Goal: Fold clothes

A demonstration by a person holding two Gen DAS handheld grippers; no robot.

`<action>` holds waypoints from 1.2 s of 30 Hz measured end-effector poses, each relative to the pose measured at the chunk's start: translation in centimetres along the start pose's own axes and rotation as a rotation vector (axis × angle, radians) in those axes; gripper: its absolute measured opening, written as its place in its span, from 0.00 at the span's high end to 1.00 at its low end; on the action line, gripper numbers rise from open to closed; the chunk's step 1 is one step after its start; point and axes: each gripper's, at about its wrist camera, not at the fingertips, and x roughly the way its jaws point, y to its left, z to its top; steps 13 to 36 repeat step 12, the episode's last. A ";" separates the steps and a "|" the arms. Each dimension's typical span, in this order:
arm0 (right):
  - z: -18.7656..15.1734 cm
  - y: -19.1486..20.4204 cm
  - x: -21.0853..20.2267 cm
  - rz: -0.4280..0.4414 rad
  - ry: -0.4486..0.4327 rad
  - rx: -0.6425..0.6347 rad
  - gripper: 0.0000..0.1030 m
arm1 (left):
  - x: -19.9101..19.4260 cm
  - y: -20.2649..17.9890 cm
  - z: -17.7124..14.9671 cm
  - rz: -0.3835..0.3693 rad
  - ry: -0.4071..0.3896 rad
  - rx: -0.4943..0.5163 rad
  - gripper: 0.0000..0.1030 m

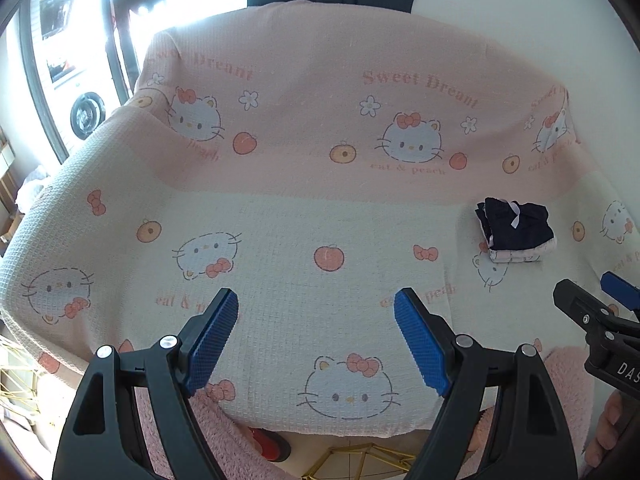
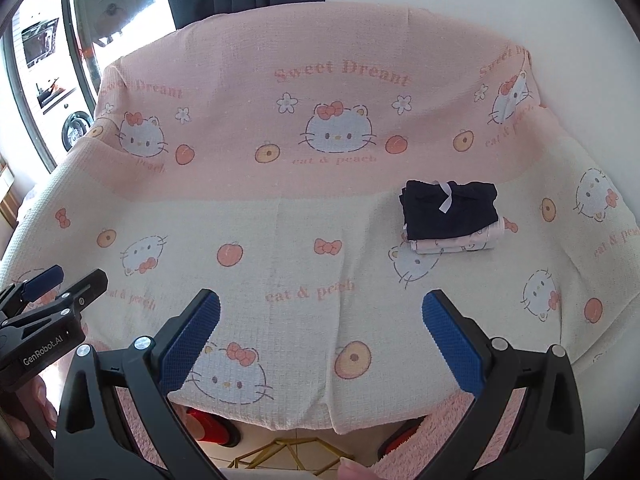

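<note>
A wide pink-and-cream waffle-weave blanket printed with cartoon cats and peaches (image 1: 320,208) is lying draped over the sofa seat and back, serving, I'd guess, as a clean flat surface for folding. Toward its right side, at the crease where seat meets back, a small stack of folded clothes (image 2: 450,216) is sitting, a dark navy piece on top of a pale printed one, probably parked there to leave the middle free. The left gripper (image 1: 316,320) and right gripper (image 2: 320,320) are hovering side by side over the front edge, blue-padded jaws spread apart and gripping nothing, so no garment is being worked just now.
</note>
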 end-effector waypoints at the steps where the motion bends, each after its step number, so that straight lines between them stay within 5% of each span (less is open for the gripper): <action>1: 0.0 -0.1 0.0 -0.001 0.003 0.004 0.00 | -0.1 -0.1 0.0 -0.002 -0.002 -0.001 0.20; 36: 0.3 -0.5 0.3 0.022 0.025 0.007 0.00 | -0.5 -0.5 -0.3 -0.030 -0.015 -0.011 0.18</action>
